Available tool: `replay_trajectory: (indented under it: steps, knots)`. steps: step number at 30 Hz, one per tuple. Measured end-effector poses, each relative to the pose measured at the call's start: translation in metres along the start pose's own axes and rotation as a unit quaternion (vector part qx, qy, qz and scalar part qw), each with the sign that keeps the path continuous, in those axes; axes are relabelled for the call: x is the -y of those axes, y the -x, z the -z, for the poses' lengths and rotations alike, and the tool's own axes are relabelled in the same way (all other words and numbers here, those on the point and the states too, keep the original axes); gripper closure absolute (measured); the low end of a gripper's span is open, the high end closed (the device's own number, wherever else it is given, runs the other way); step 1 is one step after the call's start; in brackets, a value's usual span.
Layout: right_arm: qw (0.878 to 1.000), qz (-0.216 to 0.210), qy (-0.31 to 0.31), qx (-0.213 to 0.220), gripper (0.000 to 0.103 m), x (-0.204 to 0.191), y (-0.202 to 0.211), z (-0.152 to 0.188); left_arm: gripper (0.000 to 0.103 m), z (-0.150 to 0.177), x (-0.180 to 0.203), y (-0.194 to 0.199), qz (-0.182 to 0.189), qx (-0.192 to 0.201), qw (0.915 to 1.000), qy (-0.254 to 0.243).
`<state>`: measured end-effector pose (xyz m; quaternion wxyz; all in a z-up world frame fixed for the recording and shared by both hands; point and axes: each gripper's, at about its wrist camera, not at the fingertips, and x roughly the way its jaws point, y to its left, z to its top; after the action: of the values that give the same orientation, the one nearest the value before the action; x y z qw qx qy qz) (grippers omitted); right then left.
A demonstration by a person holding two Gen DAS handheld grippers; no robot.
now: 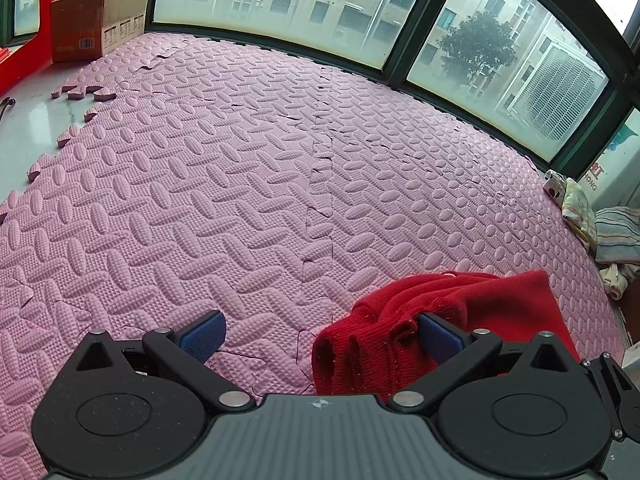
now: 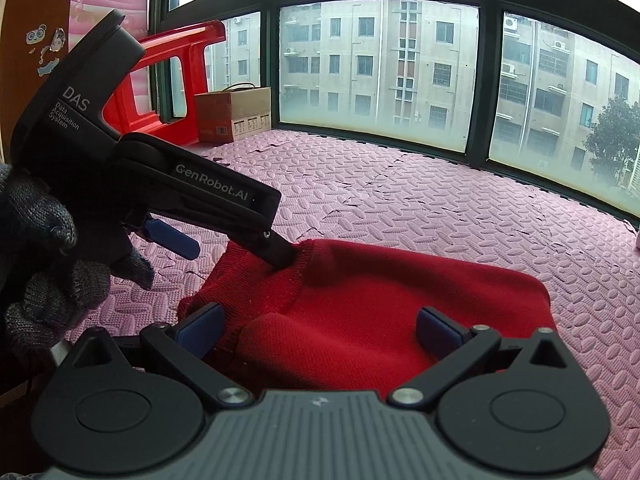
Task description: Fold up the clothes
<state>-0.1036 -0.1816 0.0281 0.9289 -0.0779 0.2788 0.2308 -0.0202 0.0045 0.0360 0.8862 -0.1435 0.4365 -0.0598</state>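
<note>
We work over a wide pink foam puzzle mat (image 1: 248, 168) with a raised herringbone pattern, laid along a row of dark-framed windows (image 2: 380, 64). On the near part of that mat lies the red knitted sweater (image 2: 372, 292), bunched into thick folds, its ribbed edge turned toward our left side. Behind it, by the glass, stands a brown cardboard box (image 2: 234, 114) beside a red plastic chair (image 2: 176, 76). At the mat's right edge a small pile of pale striped clothes (image 1: 612, 236) sits well apart from the sweater. Our left gripper (image 1: 322, 338) has its blue-padded fingers spread wide, the right one pressed into the sweater's folds, the left one over bare mat. Our right gripper (image 2: 320, 326) is likewise spread wide, straddling the sweater's near edge without clamping it.
</note>
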Motion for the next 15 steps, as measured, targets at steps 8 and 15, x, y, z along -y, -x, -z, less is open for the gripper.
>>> replay_trajectory:
  steps: [8, 15]
  knots:
    - [1.000, 0.004, 0.014, -0.006, 0.000, -0.0036, -0.0029, 0.0026, 0.000, 0.0004, -0.0021, -0.0039, 0.002, -0.006, 0.9999, 0.010]
    - [1.000, 0.007, 0.017, -0.002, 0.000, -0.0040, -0.0001, -0.0005, 0.000, 0.0004, 0.0001, 0.0003, 0.002, -0.006, 0.9999, 0.011]
